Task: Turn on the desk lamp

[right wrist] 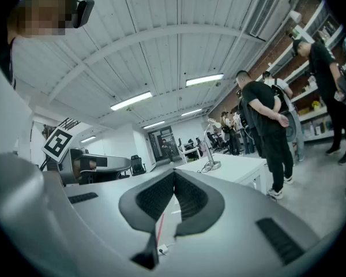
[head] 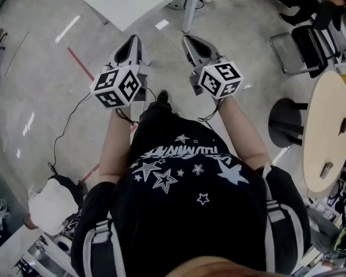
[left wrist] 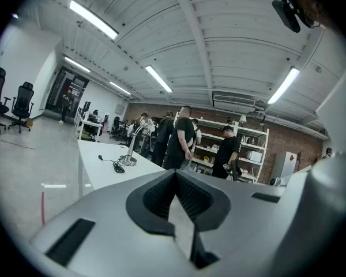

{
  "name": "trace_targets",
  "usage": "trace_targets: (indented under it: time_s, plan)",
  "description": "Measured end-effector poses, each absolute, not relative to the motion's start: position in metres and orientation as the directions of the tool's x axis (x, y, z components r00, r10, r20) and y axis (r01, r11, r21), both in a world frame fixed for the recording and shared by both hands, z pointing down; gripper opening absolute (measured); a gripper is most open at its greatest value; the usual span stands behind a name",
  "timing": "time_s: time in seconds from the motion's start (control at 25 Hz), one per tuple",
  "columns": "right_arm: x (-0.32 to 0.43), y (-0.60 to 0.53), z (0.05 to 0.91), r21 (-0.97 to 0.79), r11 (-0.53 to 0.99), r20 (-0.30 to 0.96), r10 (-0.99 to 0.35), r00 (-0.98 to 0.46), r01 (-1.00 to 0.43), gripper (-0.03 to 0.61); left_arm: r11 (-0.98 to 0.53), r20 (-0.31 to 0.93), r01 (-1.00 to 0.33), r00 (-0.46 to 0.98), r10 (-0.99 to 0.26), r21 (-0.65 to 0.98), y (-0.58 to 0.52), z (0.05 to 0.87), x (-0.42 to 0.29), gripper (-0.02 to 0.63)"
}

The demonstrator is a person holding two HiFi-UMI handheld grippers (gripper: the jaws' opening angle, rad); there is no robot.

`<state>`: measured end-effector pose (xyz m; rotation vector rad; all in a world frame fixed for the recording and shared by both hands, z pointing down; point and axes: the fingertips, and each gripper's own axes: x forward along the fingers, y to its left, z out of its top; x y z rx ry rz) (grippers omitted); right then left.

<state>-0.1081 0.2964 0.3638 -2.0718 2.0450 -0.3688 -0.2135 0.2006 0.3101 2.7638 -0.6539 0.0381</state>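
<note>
Holding both grippers out in front, person standing on grey floor, well short of white table (head: pixel 144 4). Left gripper (head: pixel 132 39) clenched tight, gripping nothing. Right gripper (head: pixel 188 38) likewise clenched, empty. Desk lamp (left wrist: pixel 127 160) sitting on table ahead, black cable (left wrist: pixel 116 167) lying just beside it, both well apart from grippers. People (left wrist: pixel 181 137) standing beyond table, near shelves (left wrist: pixel 251 149)

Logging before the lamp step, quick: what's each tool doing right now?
Left tool: closed, holding nothing.
Right tool: closed, holding nothing.
</note>
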Motion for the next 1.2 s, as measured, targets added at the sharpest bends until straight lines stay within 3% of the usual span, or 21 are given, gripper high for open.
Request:
trace_targets:
  time_s: [0.48, 1.2]
  plan:
    - [-0.087, 0.266, 0.382, -0.282, -0.012, 0.082, -0.997, -0.012, -0.959, 0.003, -0.85, 0.092, -0.443, 0.895, -0.436, 0.284, 0.169, 0.321, -0.192, 0.008]
    - [0.019, 0.111, 0.383, -0.282, -0.048, 0.123, -0.992, 0.014, -0.958, 0.003, -0.834, 0.13, -0.457, 0.889, -0.439, 0.31, 0.015, 0.337, -0.096, 0.008]
